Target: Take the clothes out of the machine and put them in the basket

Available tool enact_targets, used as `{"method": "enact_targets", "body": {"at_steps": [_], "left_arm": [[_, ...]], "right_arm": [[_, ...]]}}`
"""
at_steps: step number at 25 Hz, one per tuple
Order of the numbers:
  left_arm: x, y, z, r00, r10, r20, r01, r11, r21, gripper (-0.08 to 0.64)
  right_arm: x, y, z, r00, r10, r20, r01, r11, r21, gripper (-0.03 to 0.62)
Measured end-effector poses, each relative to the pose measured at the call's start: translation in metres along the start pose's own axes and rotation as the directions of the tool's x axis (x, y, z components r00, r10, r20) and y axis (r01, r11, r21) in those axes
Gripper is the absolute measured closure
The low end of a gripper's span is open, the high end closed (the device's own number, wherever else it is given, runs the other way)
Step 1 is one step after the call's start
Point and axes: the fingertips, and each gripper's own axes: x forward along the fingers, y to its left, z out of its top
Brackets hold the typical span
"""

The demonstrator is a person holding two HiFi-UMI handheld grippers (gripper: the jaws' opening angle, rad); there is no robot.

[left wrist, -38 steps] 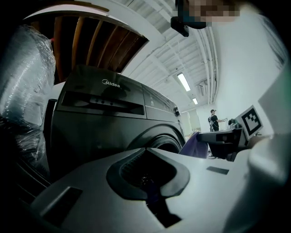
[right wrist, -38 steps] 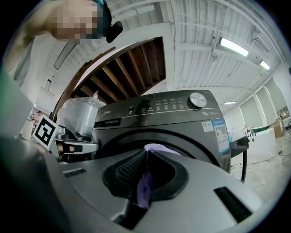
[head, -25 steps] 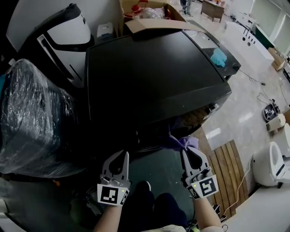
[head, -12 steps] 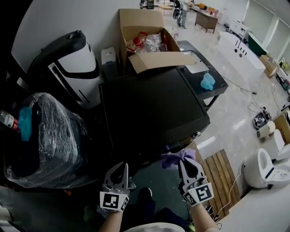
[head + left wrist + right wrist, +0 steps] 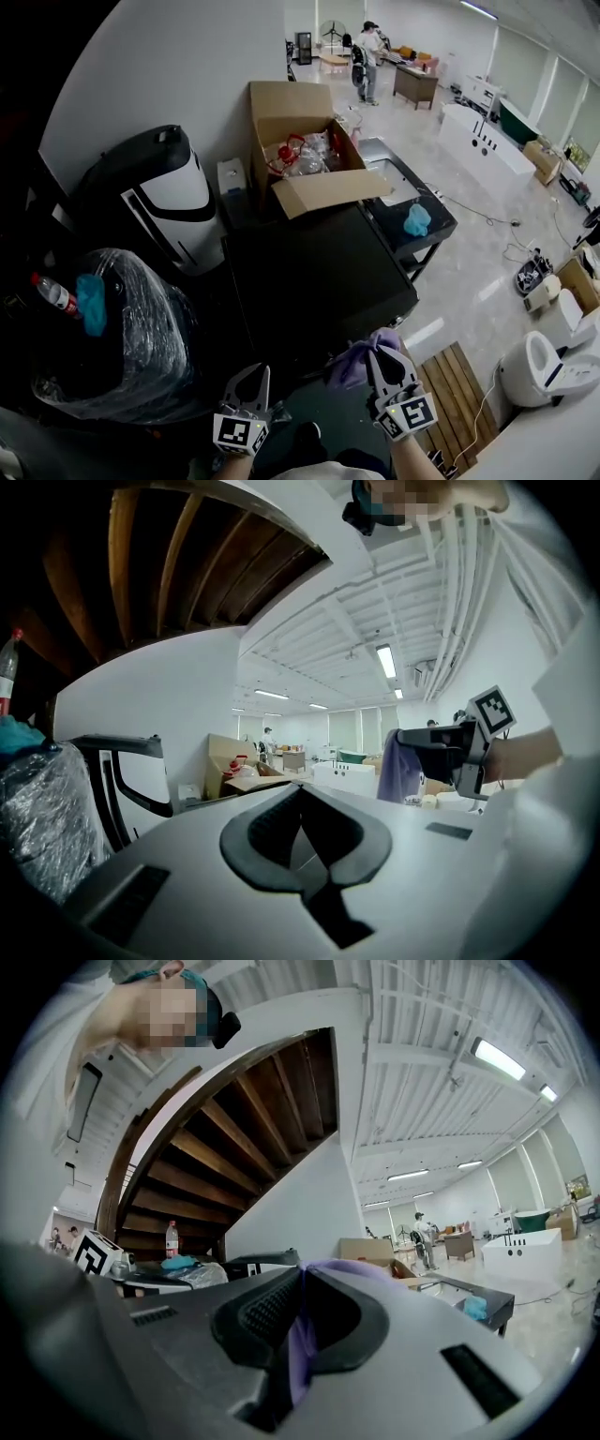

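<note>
A purple garment [image 5: 354, 364] hangs from my right gripper [image 5: 379, 348], which is shut on it just in front of the black machine [image 5: 319, 272]. The cloth runs between the closed jaws in the right gripper view as a purple strip [image 5: 300, 1335]. My left gripper [image 5: 252, 371] is beside it to the left, shut with nothing in it; its tips [image 5: 302, 791] meet. From the left gripper view the right gripper [image 5: 441, 747] shows with the garment [image 5: 394, 766] draped below it. No basket is in view. The machine's door is hidden below its top.
A plastic-wrapped bulk [image 5: 112, 328] with a bottle stands at the left, and a black-and-white appliance [image 5: 150, 187] behind it. An open cardboard box [image 5: 300, 141] sits behind the machine. A black cart [image 5: 412, 234] with a blue cloth stands to the right, a wooden slat mat [image 5: 459, 375] on the floor.
Both grippers and the head have risen. The purple garment has come up out of the machine's front with the right gripper. The machine now looks smaller and farther below.
</note>
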Motion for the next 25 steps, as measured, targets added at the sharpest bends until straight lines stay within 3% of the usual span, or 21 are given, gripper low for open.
{"method": "enact_targets", "body": {"at_steps": [11,19,25], "left_arm": [[-0.010,-0.008,0.032,1.000,0.006,0.009,-0.006,1.000,-0.009,0.538],[-0.029,-0.028,0.050,0.990,0.137,0.035,-0.137,0.991,-0.008,0.538],[-0.060,-0.050,0.054,0.960,0.277,0.045,-0.276,0.961,-0.027,0.538]], "right_arm": [[-0.027,0.012,0.030,0.999,0.034,-0.003,-0.034,0.999,0.008,0.566],[-0.036,0.011,0.036,0.988,0.153,-0.024,-0.152,0.987,0.050,0.566],[-0.046,0.020,0.049,0.947,0.319,-0.026,-0.318,0.947,0.038,0.566]]}}
